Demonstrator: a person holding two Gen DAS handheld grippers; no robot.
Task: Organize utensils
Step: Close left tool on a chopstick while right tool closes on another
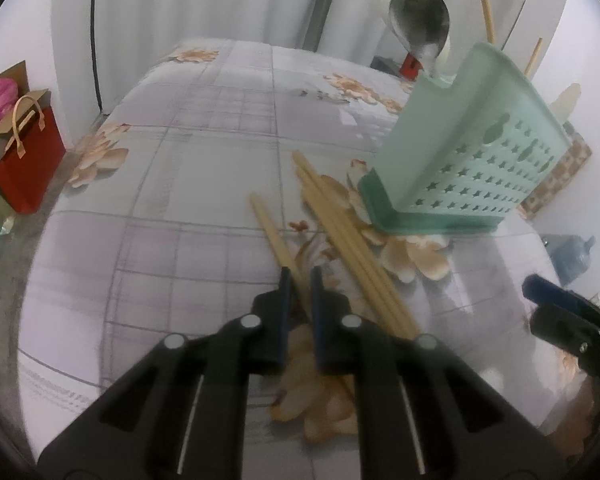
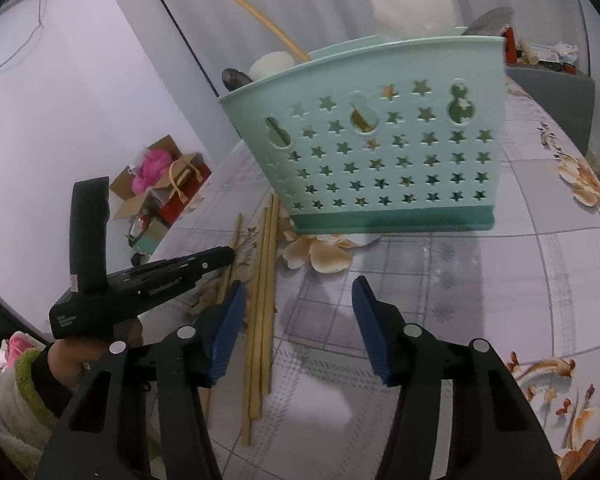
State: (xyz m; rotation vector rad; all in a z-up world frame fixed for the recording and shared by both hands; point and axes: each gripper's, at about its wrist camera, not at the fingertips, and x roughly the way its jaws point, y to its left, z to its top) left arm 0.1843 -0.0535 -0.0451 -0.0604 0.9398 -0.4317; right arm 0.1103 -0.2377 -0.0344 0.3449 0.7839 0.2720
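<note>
A mint-green utensil basket (image 1: 472, 148) with star holes stands on the flowered tablecloth; it also shows in the right wrist view (image 2: 380, 148). It holds a metal spoon (image 1: 420, 20), a white ladle (image 2: 412, 0) and a chopstick (image 2: 272, 28). Several loose wooden chopsticks (image 1: 348, 236) lie on the cloth left of the basket, also seen in the right wrist view (image 2: 262, 300). My left gripper (image 1: 299, 276) is shut on one separate chopstick (image 1: 272, 232) lying on the cloth. My right gripper (image 2: 298, 300) is open and empty above the cloth in front of the basket, right of the chopsticks.
A red gift bag (image 1: 28, 160) and a cardboard box with pink stuff (image 2: 156, 172) sit on the floor beyond the table's left edge. A blue teapot-like object (image 1: 572, 256) is off the right edge. A grey box with clutter (image 2: 548, 68) stands behind the basket.
</note>
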